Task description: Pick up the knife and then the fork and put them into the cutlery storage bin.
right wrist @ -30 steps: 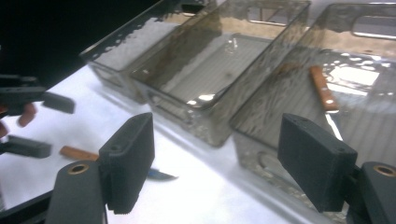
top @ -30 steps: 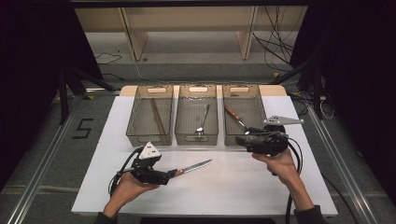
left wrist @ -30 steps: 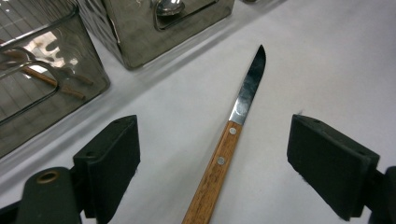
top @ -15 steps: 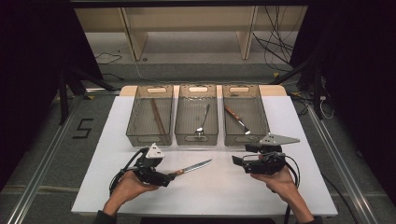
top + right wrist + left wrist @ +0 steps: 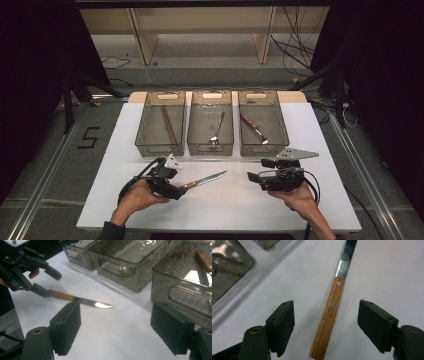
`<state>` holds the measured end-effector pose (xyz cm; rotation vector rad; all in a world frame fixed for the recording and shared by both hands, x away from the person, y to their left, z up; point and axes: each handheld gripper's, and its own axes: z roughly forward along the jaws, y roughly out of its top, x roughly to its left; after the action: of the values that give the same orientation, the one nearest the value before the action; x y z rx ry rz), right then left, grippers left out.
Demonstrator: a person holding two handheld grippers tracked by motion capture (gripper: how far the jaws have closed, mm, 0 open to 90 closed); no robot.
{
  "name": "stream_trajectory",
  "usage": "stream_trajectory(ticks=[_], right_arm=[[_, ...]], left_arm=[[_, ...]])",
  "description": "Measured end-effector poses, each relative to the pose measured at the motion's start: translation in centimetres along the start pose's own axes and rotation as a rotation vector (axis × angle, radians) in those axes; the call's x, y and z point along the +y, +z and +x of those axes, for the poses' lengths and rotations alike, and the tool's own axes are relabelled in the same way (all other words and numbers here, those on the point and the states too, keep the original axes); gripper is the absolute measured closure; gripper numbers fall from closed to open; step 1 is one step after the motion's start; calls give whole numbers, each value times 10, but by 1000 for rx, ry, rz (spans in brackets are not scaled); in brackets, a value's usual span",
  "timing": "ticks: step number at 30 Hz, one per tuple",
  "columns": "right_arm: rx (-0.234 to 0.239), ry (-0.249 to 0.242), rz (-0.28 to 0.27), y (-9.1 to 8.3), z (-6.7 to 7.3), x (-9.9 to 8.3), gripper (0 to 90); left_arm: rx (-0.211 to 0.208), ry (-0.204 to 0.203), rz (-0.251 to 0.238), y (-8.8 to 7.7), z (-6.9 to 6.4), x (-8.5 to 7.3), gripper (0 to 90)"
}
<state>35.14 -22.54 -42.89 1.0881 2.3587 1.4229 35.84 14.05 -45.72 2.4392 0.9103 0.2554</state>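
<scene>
High view: chopsticks point(image 5: 168, 123), spoon point(image 5: 217, 130), knife point(image 5: 253, 128) in separate bins; both grippers' jaws apart.

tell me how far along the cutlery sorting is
Looks done: the three bins each hold a piece, chopsticks, a spoon and a wood-handled utensil. In hand: the left tongs have just been closing around the knife handle on the table, pads not yet touching it. Left: grip it, lift it and probably drop it in a bin. The right tongs hang open, holding nothing.
</scene>
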Motion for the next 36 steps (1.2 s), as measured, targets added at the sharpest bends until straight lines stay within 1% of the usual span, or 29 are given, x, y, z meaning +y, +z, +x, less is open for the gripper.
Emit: stream_trajectory(ticks=[2, 5, 7, 12, 14, 17, 18, 19, 20, 22, 25, 28, 29, 33, 36], right_arm=[[2, -2, 1, 0, 1, -1, 249], [7, -6, 0, 0, 3, -3, 243], [11, -8, 0, 0, 5, -4, 238], [21, -17, 4, 0, 8, -5, 236], [24, -19, 5, 0, 9, -6, 236], [26, -18, 9, 0, 9, -7, 236], [27, -18, 8, 0, 9, -7, 236], [28, -18, 9, 0, 9, -7, 237], [29, -18, 10, 0, 9, -7, 237], [32, -15, 13, 1, 9, -8, 238], [32, -17, 16, 1, 9, -8, 239], [32, -17, 18, 1, 10, -8, 240], [32, -18, 19, 1, 10, -8, 241], [31, -19, 17, 1, 10, -8, 242], [33, -19, 14, 1, 10, -8, 244]], left_arm=[[2, -2, 17, 3, 0, 0, 323], [-9, 9, 46, 6, 1, -1, 365], [-8, 21, 64, 7, 1, -1, 381], [-17, 32, 91, 11, 1, -1, 455], [-18, 49, 105, 13, 1, 0, 484], [-31, 60, 117, 14, 1, 1, 540], [-35, 73, 131, 15, 1, 1, 556], [-34, 71, 134, 16, 0, 1, 572], [-33, 78, 142, 17, 0, 2, 586], [-30, 83, 144, 17, -1, 2, 603], [-37, 90, 149, 16, -2, 3, 663], [-48, 107, 148, 16, -3, 2, 728], [-50, 122, 150, 16, -3, 2, 734], [-47, 132, 141, 16, -4, 2, 749], [-54, 130, 139, 15, -3, 1, 754]])
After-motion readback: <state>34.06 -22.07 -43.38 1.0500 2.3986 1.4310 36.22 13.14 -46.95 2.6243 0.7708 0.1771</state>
